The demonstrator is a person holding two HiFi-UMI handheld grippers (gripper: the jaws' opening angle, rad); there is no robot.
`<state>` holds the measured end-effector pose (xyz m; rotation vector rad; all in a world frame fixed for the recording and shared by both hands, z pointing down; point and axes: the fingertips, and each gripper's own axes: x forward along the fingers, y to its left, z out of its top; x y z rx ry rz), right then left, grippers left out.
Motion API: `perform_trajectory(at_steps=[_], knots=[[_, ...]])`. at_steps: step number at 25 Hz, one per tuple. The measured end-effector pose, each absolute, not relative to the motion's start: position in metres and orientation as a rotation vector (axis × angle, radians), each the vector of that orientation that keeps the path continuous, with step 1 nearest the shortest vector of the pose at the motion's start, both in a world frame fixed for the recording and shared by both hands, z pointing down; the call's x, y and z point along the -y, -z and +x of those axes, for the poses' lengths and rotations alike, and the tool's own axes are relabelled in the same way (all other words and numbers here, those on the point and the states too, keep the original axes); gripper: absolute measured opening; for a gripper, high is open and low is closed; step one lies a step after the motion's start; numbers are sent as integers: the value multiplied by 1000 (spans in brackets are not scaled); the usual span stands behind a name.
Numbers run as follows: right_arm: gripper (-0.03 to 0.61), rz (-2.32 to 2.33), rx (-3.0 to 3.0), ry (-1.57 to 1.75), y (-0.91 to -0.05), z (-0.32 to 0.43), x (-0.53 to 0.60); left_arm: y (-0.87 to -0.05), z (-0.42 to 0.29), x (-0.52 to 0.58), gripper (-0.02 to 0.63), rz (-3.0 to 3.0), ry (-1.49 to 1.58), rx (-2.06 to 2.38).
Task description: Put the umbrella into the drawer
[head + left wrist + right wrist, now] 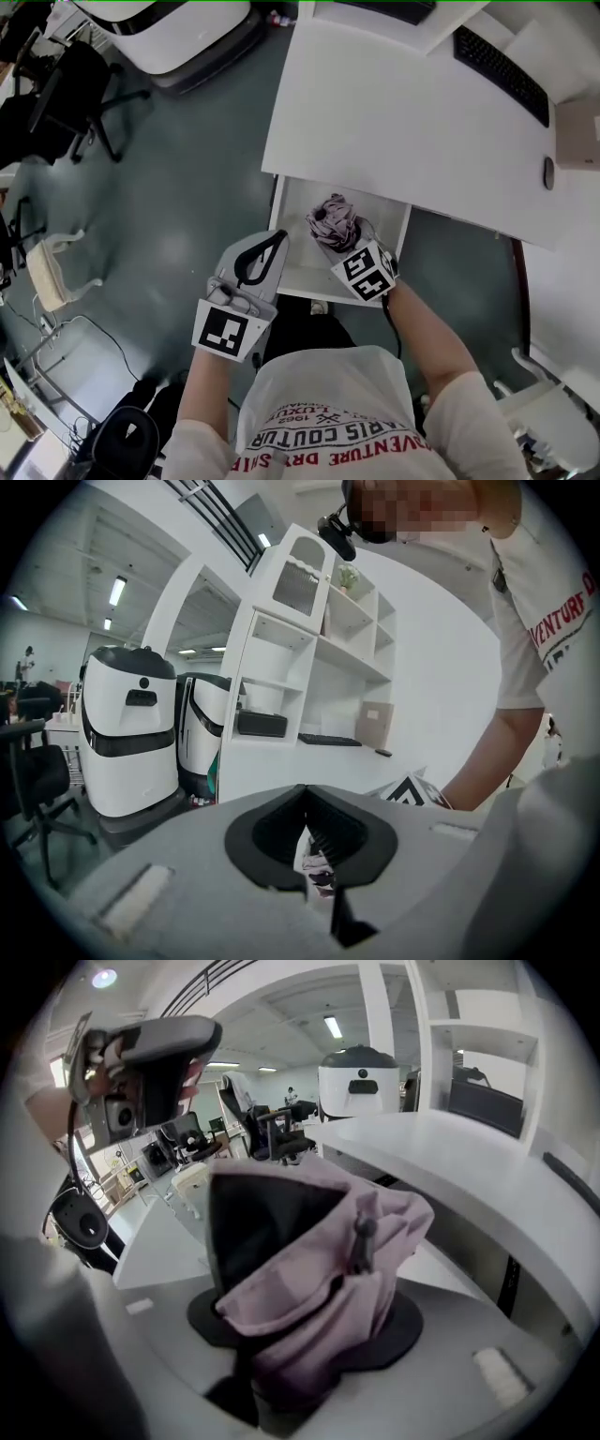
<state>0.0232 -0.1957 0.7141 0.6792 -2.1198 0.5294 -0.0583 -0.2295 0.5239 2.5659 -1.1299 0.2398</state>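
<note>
A folded mauve umbrella (330, 218) hangs over the open white drawer (298, 261) under the desk's front edge. My right gripper (341, 246) is shut on it and points steeply down. In the right gripper view the umbrella's fabric (319, 1260) fills the space between the jaws and hides the pads. My left gripper (277, 240) hovers at the drawer's left front corner. Its jaws are shut with nothing between them. In the left gripper view only a thin slit shows between its jaws (314, 850).
The white desk (394, 112) carries a black keyboard (502, 70) and a mouse (548, 172). A black office chair (70, 84) and a white machine (178, 28) stand on the grey floor at the left. Cables lie on the floor at the lower left.
</note>
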Motion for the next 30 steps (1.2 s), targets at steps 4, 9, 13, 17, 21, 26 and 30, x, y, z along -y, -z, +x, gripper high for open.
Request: perform_trajectory(at_steps=[4,9,13,17,21,26,30], knots=[[215,627,2084,-551,-753,15,196,-544,-64,237,6,2545,-228,1116],[225,626,2022,-602,-796,14,202,-578,-74,242,6,2521,-295,1128],[233,607,2014,-629,-815,9,201,-591,-78,243,6,2493,-286,1125],[233,564,2006,-652,-830,1,200,-598,-83,243,6,2490,-296,1125],[244,559,2011,-686,-835,-1,197,-604,-88,238,6,2472,-303,1130],[328,585,2006,-707,-830,-1,199,-598,-89,231,6,2492,-316,1139],[328,646,2063,-662,-798,5,201,-580,-81,222,6,2521,-332,1157]])
